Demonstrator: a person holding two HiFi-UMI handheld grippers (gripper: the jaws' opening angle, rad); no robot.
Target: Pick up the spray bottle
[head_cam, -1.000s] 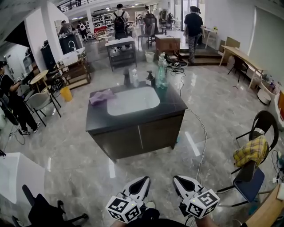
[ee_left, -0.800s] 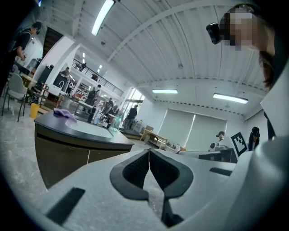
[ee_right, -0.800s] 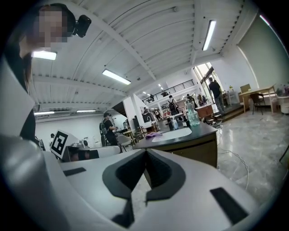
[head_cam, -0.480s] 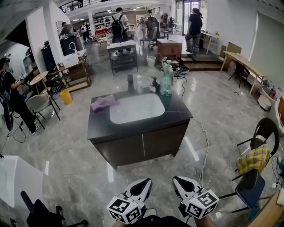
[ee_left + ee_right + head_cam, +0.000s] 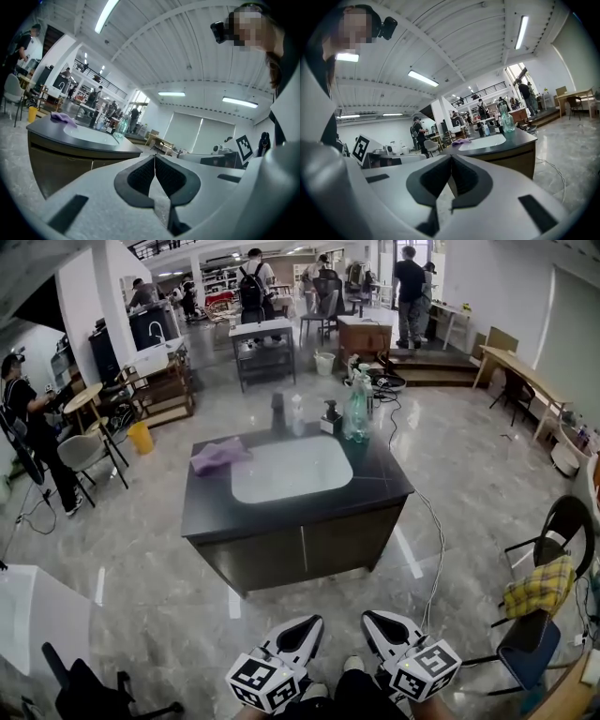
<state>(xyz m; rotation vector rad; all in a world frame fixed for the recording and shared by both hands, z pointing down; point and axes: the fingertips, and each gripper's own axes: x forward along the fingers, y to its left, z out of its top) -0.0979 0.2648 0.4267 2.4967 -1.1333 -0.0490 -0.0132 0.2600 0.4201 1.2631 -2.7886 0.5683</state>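
In the head view, a dark counter (image 5: 375, 486) with a white basin (image 5: 291, 468) stands at 12 o'clock from the two grippers. They sit low at 6 o'clock in the picture, well apart from the counter. The spray bottle (image 5: 355, 412), pale green, stands upright on the counter's far edge, at about 1 o'clock from the basin. Smaller bottles stand in a row just beside it toward 9 o'clock. A purple cloth (image 5: 217, 457) lies at 10 o'clock from the basin. The left gripper (image 5: 302, 626) and the right gripper (image 5: 376, 622) both point toward the counter.

In the left gripper view, the left gripper (image 5: 154, 158) has its jaws pressed together with nothing between them. The counter (image 5: 70, 140) sits at 10 o'clock from the jaw tips, and the spray bottle (image 5: 121, 127) stands on it.

In the right gripper view, the right gripper (image 5: 451, 158) is likewise closed and empty. The counter (image 5: 511, 143) lies at 2 o'clock from the tips. The spray bottle (image 5: 506, 119) stands on the counter's far side, and the purple cloth (image 5: 461, 140) lies toward 9 o'clock from it.
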